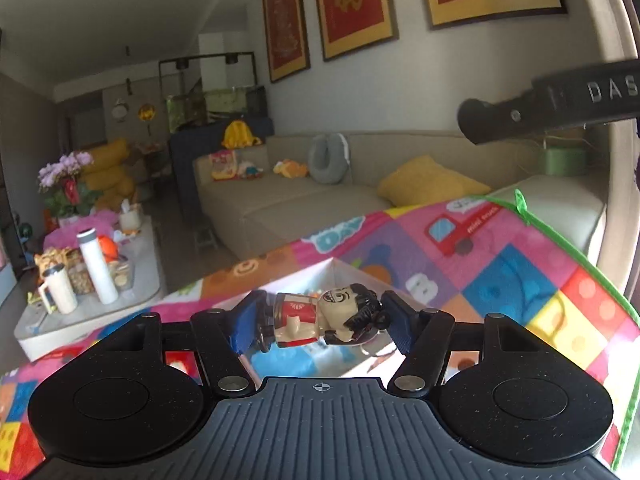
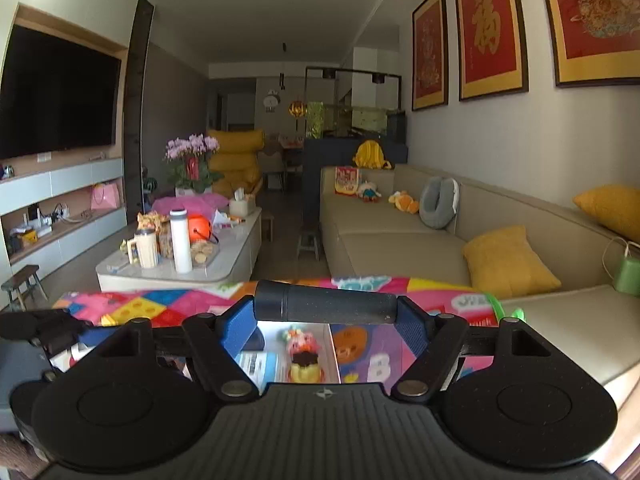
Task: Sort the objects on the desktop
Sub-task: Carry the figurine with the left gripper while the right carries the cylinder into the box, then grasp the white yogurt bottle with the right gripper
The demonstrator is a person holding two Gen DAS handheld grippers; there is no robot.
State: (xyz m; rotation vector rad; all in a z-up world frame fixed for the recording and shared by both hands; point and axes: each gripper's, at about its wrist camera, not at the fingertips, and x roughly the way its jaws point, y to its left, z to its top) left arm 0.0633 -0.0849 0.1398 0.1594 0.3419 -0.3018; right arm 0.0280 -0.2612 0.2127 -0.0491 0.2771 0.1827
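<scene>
A small toy figure (image 1: 304, 316) with black hair and a red-and-white body lies sideways between the blue pads of my left gripper (image 1: 320, 320), which is shut on it above the colourful play mat (image 1: 500, 280). My right gripper (image 2: 326, 316) is shut on a black cylinder (image 2: 326, 302), held crosswise by its two ends. Under both grippers sits an open white box (image 2: 276, 326) holding a small colourful toy (image 2: 302, 354) and a blue-and-white card (image 2: 260, 364). A corner of the box (image 1: 332, 276) shows behind the figure. Part of the right tool (image 1: 560, 100) crosses the upper right of the left wrist view.
The mat's green-trimmed edge (image 1: 560, 248) runs close on the right. A beige sofa (image 2: 400, 240) with yellow cushions (image 2: 508, 260) lies beyond. A white coffee table (image 2: 224, 268) crowded with bottles, a mug and snacks stands to the left. The left tool (image 2: 40, 332) shows at the left edge.
</scene>
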